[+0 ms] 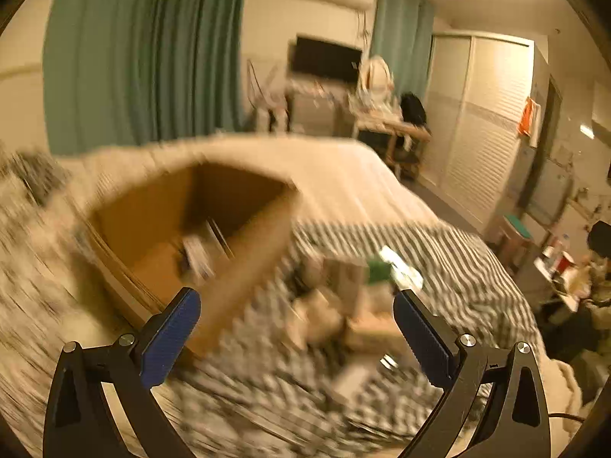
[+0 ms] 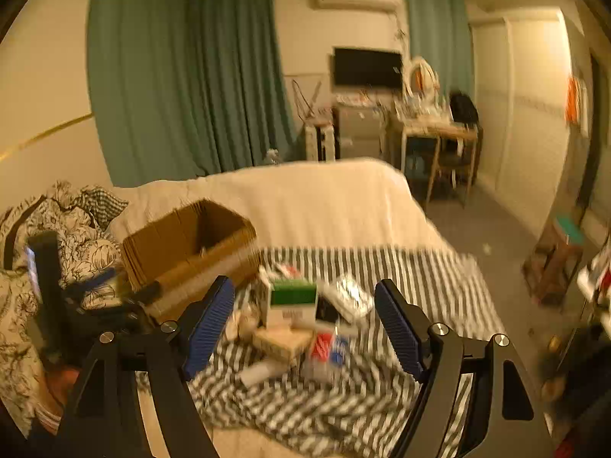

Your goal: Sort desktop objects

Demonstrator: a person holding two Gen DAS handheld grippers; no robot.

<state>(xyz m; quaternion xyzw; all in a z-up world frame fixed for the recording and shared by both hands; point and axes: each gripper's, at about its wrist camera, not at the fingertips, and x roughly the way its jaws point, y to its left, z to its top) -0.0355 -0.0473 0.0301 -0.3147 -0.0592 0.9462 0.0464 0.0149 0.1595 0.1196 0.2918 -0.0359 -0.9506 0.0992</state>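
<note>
The left gripper (image 1: 297, 307) had its fingers (image 1: 173, 337) spread wide with nothing between them, hanging above the striped cloth (image 1: 450, 255) on the bed (image 1: 343, 175). Its view was heavily smeared, yet it looked down into the open cardboard box (image 1: 214, 206), where a pale item (image 1: 196, 255) lay on the floor of the box; what it was could not be told.

The right gripper (image 2: 304, 320) was likewise spread wide and empty. Its sharper view showed the box (image 2: 191, 244) only from the side, contents hidden, but made out the pile just beside it on the cloth (image 2: 401, 267): a green-and-white carton (image 2: 293, 301) standing upright, a red-and-blue packet (image 2: 328, 347), a tan flat box (image 2: 282, 339), a white tube (image 2: 259, 372) and a silvery packet (image 2: 353, 294). At far left it also caught the other gripper's black body (image 2: 49, 286) over floral bedding (image 2: 88, 255).
</note>
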